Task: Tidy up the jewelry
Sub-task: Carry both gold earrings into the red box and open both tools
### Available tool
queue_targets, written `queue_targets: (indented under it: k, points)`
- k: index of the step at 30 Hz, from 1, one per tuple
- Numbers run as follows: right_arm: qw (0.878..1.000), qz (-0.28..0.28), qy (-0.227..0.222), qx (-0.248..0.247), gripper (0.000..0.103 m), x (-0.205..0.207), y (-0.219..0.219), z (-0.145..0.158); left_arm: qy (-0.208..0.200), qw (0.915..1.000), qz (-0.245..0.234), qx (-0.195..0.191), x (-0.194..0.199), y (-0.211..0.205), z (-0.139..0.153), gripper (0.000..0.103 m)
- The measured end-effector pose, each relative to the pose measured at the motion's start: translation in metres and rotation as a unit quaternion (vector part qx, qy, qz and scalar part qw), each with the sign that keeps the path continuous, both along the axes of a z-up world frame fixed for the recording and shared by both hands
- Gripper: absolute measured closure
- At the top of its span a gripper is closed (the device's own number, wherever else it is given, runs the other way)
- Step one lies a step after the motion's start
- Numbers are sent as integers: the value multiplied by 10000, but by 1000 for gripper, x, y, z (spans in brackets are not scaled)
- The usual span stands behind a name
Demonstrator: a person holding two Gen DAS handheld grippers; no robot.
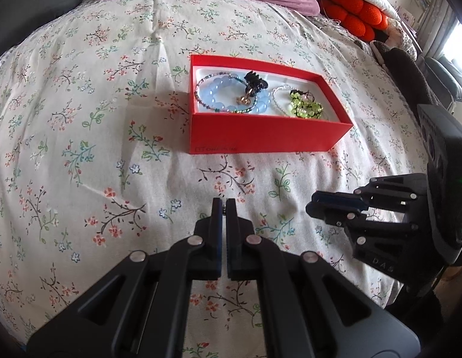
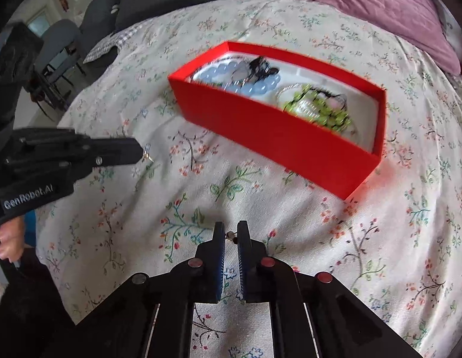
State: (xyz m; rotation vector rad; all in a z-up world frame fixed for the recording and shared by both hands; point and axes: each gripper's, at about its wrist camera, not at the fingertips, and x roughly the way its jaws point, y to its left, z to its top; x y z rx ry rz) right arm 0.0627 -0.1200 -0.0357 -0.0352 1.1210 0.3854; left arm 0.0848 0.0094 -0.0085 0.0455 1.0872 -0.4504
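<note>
You have a tiny earring [image 2: 231, 235] pinched at the very tips of the right gripper [image 2: 231, 234], jaws almost fully together on it, and another small metal piece [image 2: 147, 156] sticking out of the tip of the left gripper [image 2: 138, 149], whose jaws are squeezed tight. Both grips look thin, so a jolt or a slight loosening could drop either piece onto the busy flowered bedspread [image 1: 96, 119], where you would struggle to find it. The red box [image 1: 269, 134], already holding bracelets [image 1: 219, 95] and a black hair clip [image 1: 254, 82], sits on the far side, right of centre. Its near wall stands tall: come in low and you may clip it or shove the light box along the soft bed. The cloth between you and the box lies open.
</note>
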Motion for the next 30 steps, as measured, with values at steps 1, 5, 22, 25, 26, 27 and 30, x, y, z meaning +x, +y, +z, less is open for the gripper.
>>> queue_targets:
  k: [1, 5, 22, 25, 26, 27, 30]
  points:
    - [9999, -58, -19, 84, 95, 2, -4, 5, -14, 10000, -2, -22, 0, 0, 2, 101]
    - [9993, -222, -167, 261, 95, 6, -15, 21, -63, 9999, 10, -113, 3, -3, 9, 101]
    - [9895, -1032, -587, 827, 95, 42, -46, 66, -122, 9951, 428, -887, 48, -21, 37, 101]
    - [9872, -1180, -561, 918, 95, 50, -52, 66, -43, 9940, 548, -947, 57, -23, 32, 101]
    - [9865, -1227, -547, 936, 95, 53, -53, 66, -18, 9936, 590, -963, 60, -23, 31, 101]
    - [9861, -1261, -538, 939, 95, 55, -55, 65, -6, 9934, 622, -968, 62, -23, 29, 101]
    - [9852, -1361, -503, 918, 95, 62, -58, 61, -54, 9938, 744, -821, 68, -24, 24, 101]
